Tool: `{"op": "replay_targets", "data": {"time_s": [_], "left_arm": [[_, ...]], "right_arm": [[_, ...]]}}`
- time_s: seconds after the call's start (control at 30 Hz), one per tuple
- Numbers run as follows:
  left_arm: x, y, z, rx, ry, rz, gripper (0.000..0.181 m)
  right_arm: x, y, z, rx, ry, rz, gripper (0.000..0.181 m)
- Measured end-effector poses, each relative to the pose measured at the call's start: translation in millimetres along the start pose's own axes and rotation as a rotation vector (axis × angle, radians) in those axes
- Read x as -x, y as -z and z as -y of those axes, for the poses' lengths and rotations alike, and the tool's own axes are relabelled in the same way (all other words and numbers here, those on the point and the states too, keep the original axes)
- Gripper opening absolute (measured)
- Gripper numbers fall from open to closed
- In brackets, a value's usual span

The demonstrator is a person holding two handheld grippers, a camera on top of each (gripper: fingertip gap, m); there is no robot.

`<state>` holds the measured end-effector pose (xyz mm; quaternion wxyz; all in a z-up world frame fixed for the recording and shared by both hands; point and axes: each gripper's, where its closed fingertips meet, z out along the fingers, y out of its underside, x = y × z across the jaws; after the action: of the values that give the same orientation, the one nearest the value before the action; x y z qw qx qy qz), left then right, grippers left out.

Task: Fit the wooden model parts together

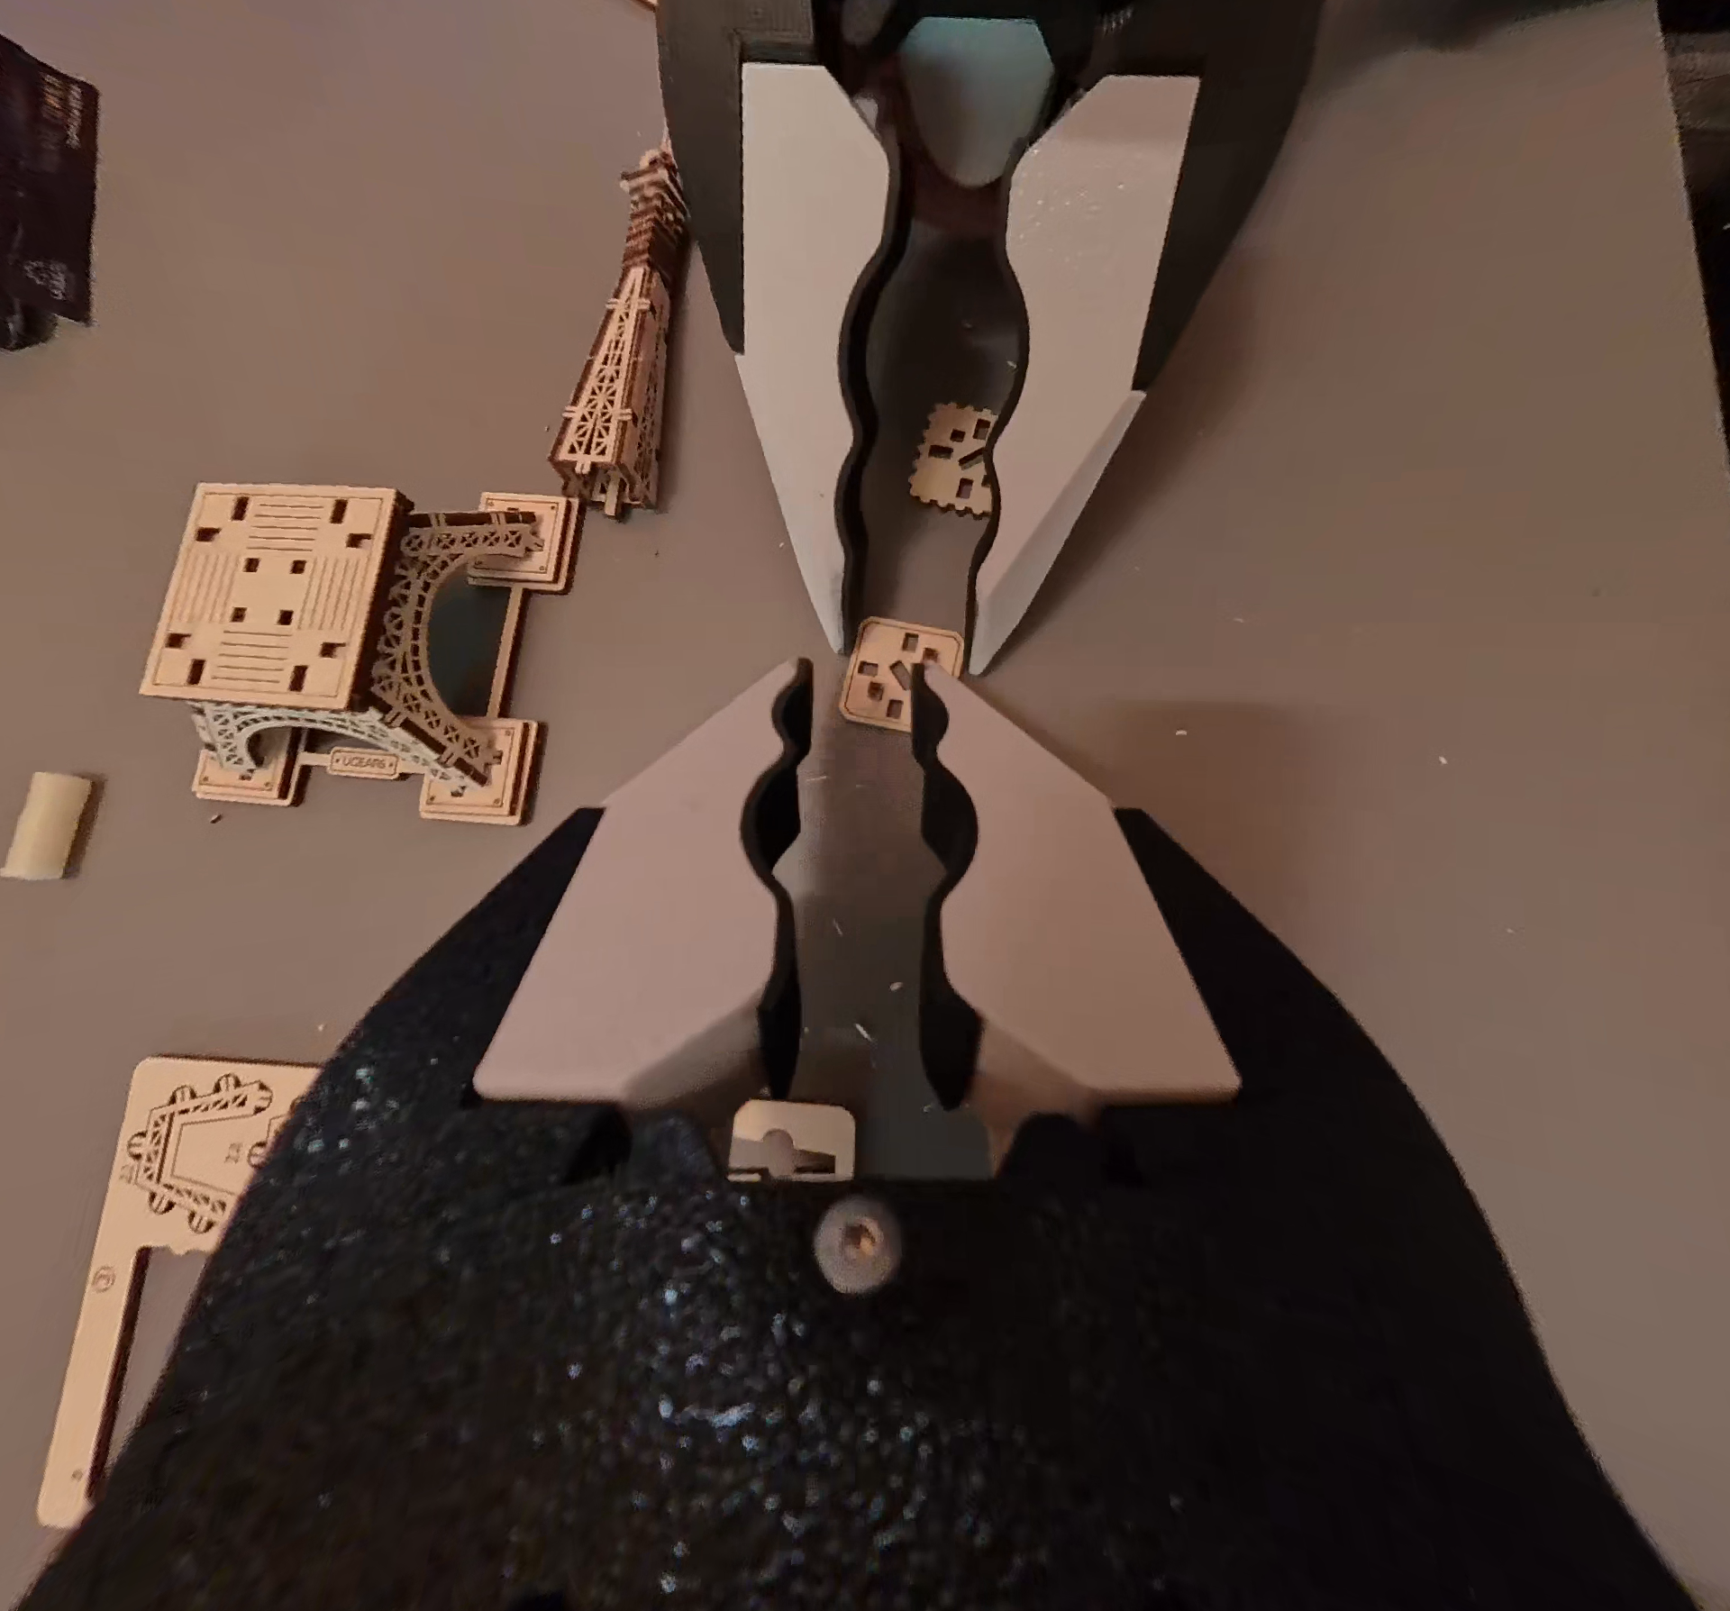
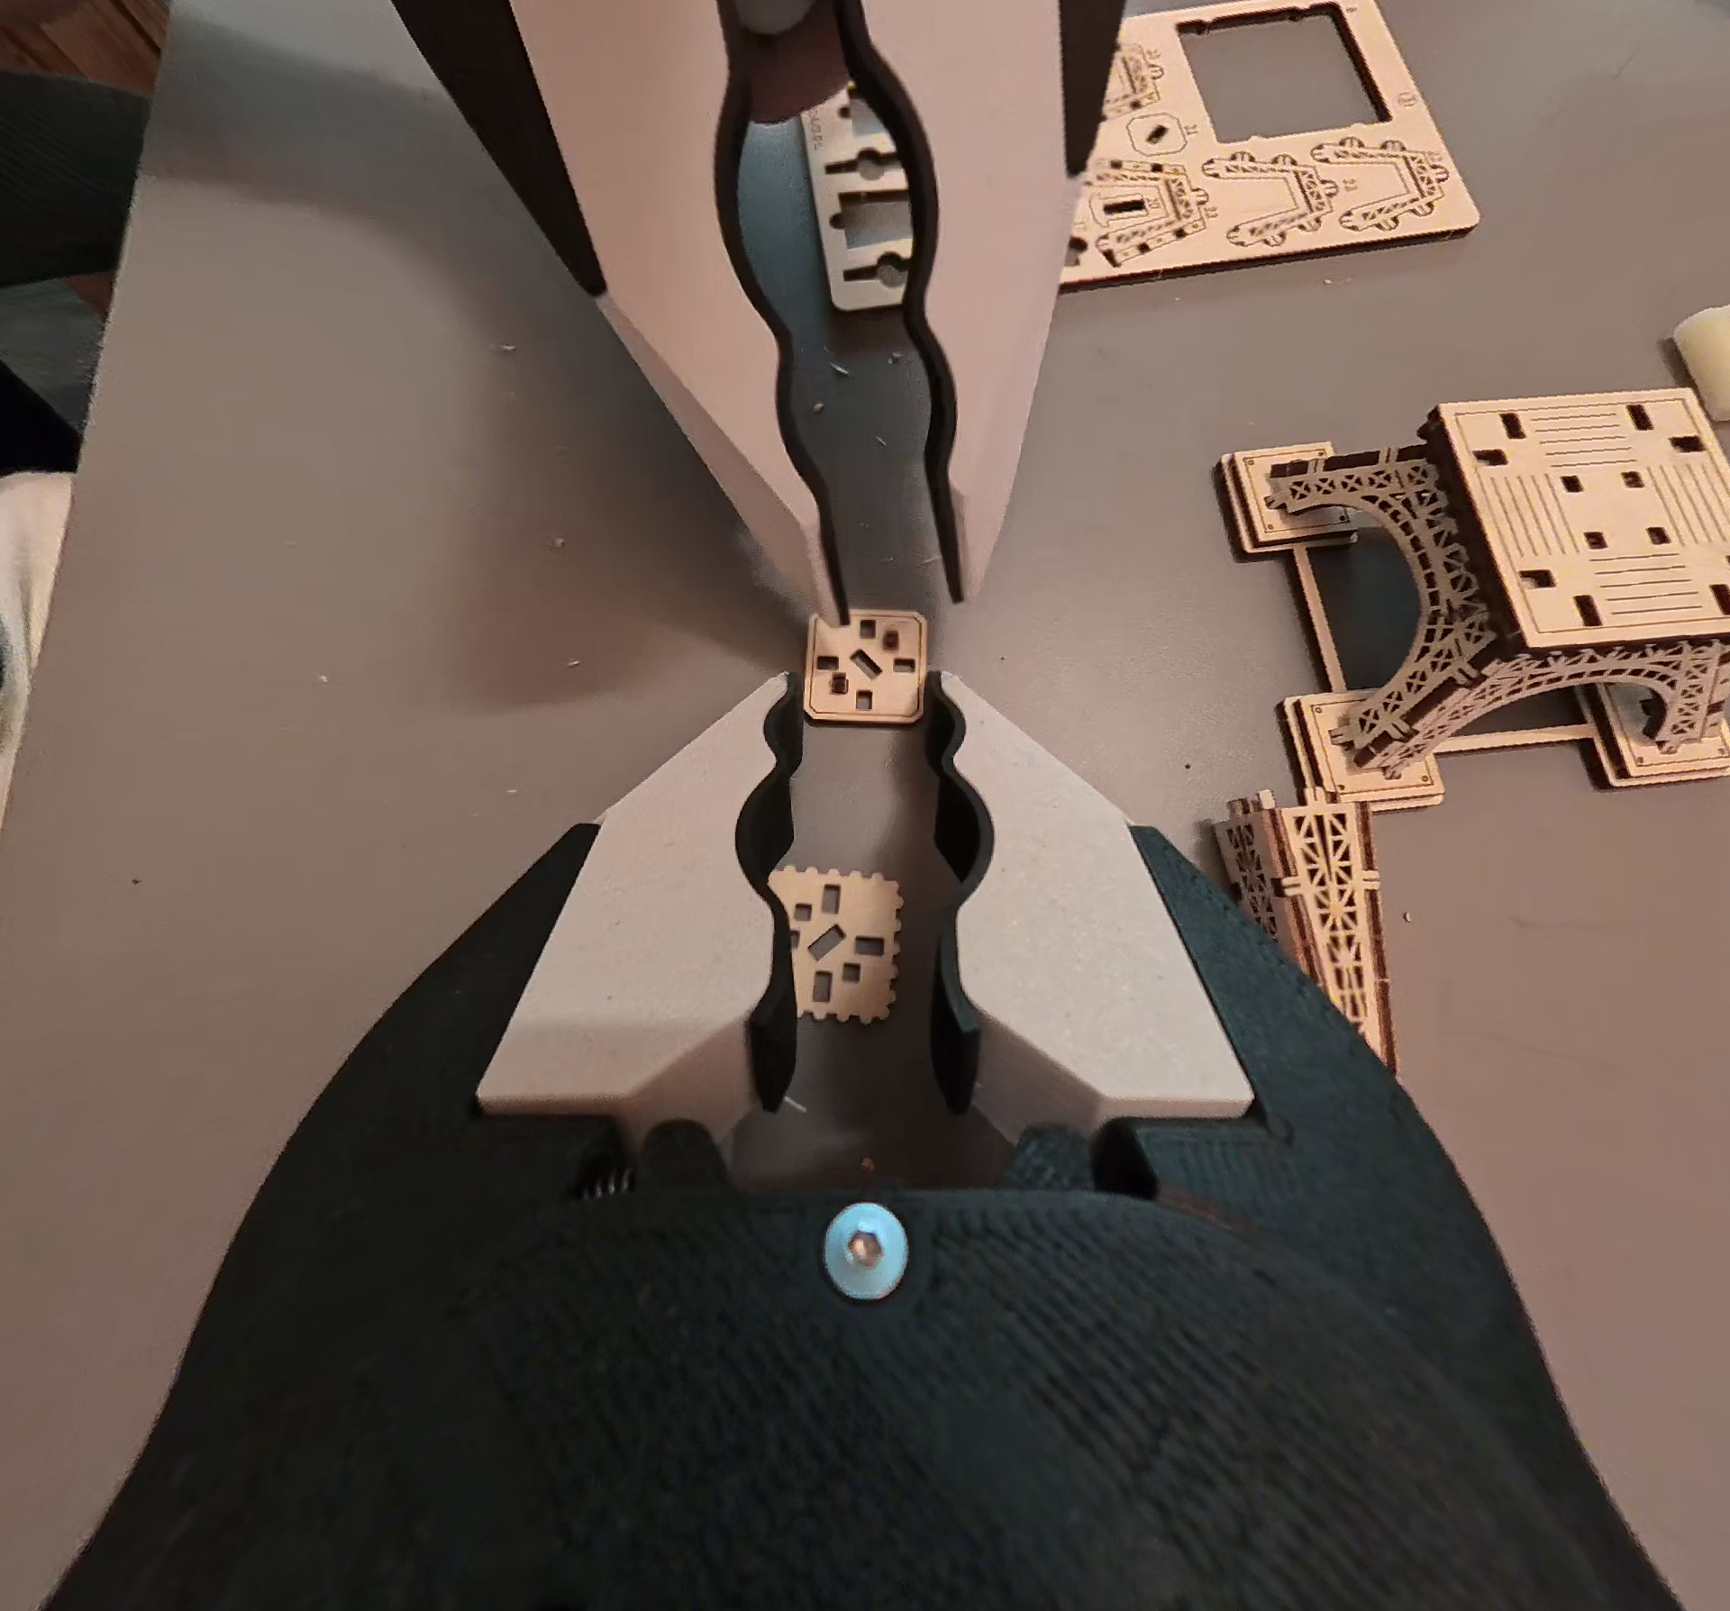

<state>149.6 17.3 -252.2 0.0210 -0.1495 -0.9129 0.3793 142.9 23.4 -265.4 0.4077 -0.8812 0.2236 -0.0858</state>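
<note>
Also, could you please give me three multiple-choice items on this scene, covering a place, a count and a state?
1. Where is the tooth-edged square wooden plate? A stacked on another part; B on the grey table between the right gripper's fingers; C held aloft.
2. How many loose small square plates with holes show? A one; B two; C four.
3. The wooden lattice spire is: A lying down; B upright; C gripped.
Key: B, it shows between those fingers; B, the toothed one plus the smooth-edged plate at the tips; A, it rests sideways.
</note>
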Motion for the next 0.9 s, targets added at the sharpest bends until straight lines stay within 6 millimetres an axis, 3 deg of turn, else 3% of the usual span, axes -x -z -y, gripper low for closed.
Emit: {"op": "replay_targets", "data": {"time_s": [0.07, 0.17, 0.27, 0.47, 0.6, 0.7, 0.8, 0.9], "left_arm": [[-2.3, 6.2, 2.3, -0.024, 0.006, 0.011, 0.021], [-5.4, 14.5, 3.5, -0.065, 0.011, 0.034, 0.021], [-7.7, 14.3, -4.2, -0.055, 0.021, 0.042, 0.022], [-15.4, 5.6, -13.0, -0.039, 0.011, 0.012, 0.023], [-17.1, 7.4, -8.0, -0.083, 0.041, 0.014, 0.022], [-19.1, 7.9, -9.2, -0.079, 0.027, 0.019, 0.022], [-17.7, 10.1, -4.5, -0.086, 0.025, 0.030, 0.021], [-18.2, 13.0, 2.3, -0.105, 0.011, 0.042, 0.021]], "right_arm": [[0.2, 7.8, 6.8, -0.054, 0.018, 0.002, 0.032], [-2.5, 46.5, 24.0, -0.128, 0.061, -0.029, 0.036], [-2.3, 67.6, 1.5, -0.024, 0.079, -0.053, 0.040], [3.6, 51.6, -40.6, 0.176, 0.038, -0.079, 0.049], [7.9, 41.4, -37.5, 0.145, 0.025, -0.049, 0.051], [5.4, 40.1, -36.1, 0.146, 0.035, -0.056, 0.045], [6.9, 37.2, -34.4, 0.115, 0.006, -0.026, 0.027], [6.7, 37.2, -34.3, 0.112, 0.018, -0.022, 0.026]]}}
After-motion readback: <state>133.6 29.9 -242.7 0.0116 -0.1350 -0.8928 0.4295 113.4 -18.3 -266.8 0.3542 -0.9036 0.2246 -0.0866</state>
